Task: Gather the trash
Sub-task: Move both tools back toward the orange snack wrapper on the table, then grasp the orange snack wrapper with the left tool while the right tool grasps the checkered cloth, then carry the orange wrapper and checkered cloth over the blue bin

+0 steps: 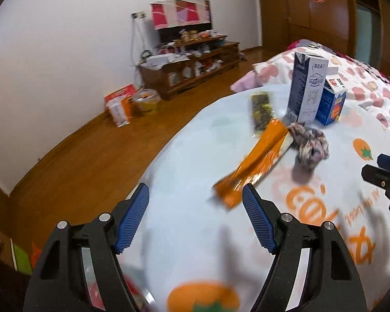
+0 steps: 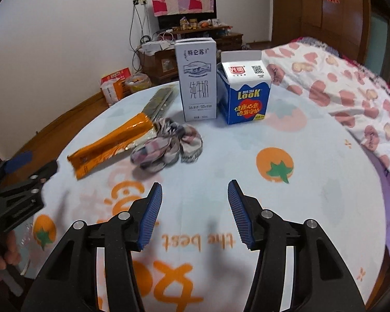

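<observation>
Tomato-print tablecloth (image 2: 312,195) holds one crinkled orange wrapper (image 2: 109,147), one dark wrapper (image 1: 262,113), one crumpled cloth (image 2: 166,148) and two upright cartons, white (image 2: 199,83) and blue (image 2: 247,93). Left gripper (image 1: 196,215) and right gripper (image 2: 193,209) hang above it, jaws spread, holding nothing.

Pretty lived-in room: white wall (image 2: 65,26) at the far left, shiny wood floor (image 1: 96,150), a cluttered low wooden cabinet (image 1: 192,70) far back, dark wood wardrobe doors (image 2: 335,7) far right, floral bedding (image 2: 338,85) right.
</observation>
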A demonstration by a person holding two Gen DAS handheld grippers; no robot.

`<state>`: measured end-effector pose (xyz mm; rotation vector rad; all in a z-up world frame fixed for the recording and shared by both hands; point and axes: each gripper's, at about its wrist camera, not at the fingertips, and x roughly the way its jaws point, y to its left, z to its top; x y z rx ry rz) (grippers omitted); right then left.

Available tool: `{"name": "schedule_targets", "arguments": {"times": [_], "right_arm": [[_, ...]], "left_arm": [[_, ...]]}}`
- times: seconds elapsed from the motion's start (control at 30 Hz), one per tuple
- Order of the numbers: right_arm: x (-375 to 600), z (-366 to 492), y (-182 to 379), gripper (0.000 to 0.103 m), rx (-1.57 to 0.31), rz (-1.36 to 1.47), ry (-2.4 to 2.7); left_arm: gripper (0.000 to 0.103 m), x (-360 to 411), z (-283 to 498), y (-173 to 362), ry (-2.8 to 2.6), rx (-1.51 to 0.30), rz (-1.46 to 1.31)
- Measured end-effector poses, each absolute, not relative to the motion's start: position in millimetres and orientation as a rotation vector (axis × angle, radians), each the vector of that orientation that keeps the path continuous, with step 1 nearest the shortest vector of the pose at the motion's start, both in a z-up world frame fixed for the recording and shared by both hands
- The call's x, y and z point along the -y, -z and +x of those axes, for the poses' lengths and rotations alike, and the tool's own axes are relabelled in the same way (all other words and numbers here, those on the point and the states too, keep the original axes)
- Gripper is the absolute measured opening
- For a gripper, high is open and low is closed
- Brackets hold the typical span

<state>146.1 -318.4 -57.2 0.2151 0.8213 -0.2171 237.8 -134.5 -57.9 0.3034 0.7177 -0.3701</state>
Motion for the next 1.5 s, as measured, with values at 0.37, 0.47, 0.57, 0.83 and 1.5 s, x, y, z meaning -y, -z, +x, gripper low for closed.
{"name": "schedule_targets", "arguments": {"times": [0.37, 0.47, 0.57, 0.83, 1.5], "right_arm": [[327.2, 202.2, 54.8, 0.053, -0.826, 0.289, 0.168], [322.2, 214.0, 60.0, 0.053, -0.839, 0.324, 0.150], [313.9, 227.0, 71.7, 0.046, -0.890, 0.337, 0.124], [315.1, 218.8, 85.8, 0.010, -0.922, 0.405, 0.097], [306.9, 74.4, 53.6, 0.010, -0.839, 0.221, 0.193]], "left_arm": [[0.037, 184.7, 273.7, 91.3, 0.469, -0.794, 0.386], [0.021, 189.5, 269.1, 93.9, 0.493, -0.790, 0.395], [0.007, 187.8, 264.4, 89.5, 0.504, -0.777, 0.372], [0.007, 166.8, 249.5, 77.6, 0.495, -0.797, 0.301], [0.007, 129.7, 140.7, 42.9, 0.430, -0.764, 0.307]]}}
